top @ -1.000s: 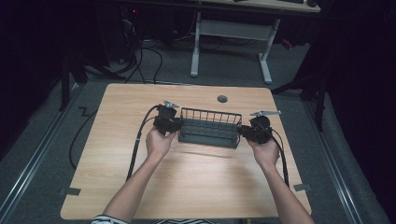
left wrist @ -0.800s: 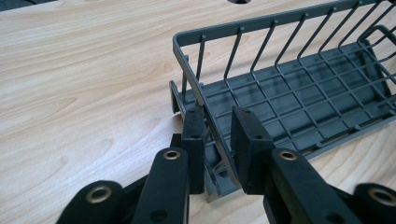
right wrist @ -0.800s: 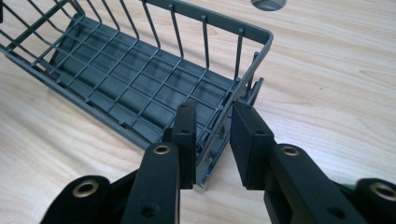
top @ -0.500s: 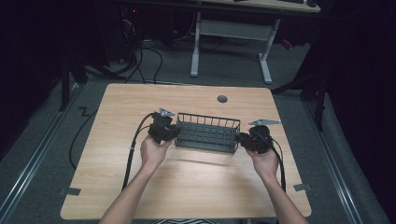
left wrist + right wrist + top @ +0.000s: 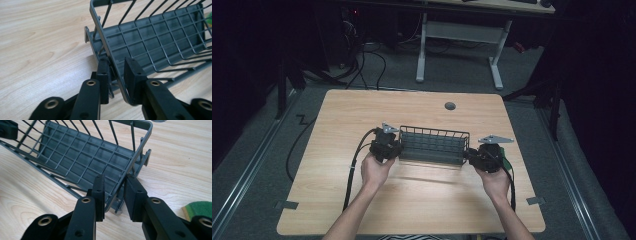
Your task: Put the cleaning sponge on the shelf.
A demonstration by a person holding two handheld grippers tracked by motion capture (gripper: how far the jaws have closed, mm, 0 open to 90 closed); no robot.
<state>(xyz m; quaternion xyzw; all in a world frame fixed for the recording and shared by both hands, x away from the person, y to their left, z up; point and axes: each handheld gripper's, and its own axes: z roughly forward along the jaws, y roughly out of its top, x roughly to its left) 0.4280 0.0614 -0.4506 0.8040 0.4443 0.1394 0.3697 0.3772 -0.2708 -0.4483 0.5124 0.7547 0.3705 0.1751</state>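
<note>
1. I see the wire basket [image 5: 434, 145] on the table [image 5: 337, 120], near its middle.
2. My left hand-held gripper [image 5: 395, 150] sits at the basket's left end, its jaws astride the end rim.
3. My right hand-held gripper [image 5: 470, 156] sits at the right end, likewise astride the rim.
4. A round grommet [image 5: 450, 106] lies behind the basket.

High view sits above the person's edge of the bench [image 5: 337, 210], facing forward and down, far enough to take in the whole top plus floor beyond. Left claw [image 5: 116, 75] view rides close, looking along its jaws at one end of the wire basket [image 5: 155, 42]. Right claw [image 5: 113, 192] view likewise at the opposite end. All three share the basket.
</note>
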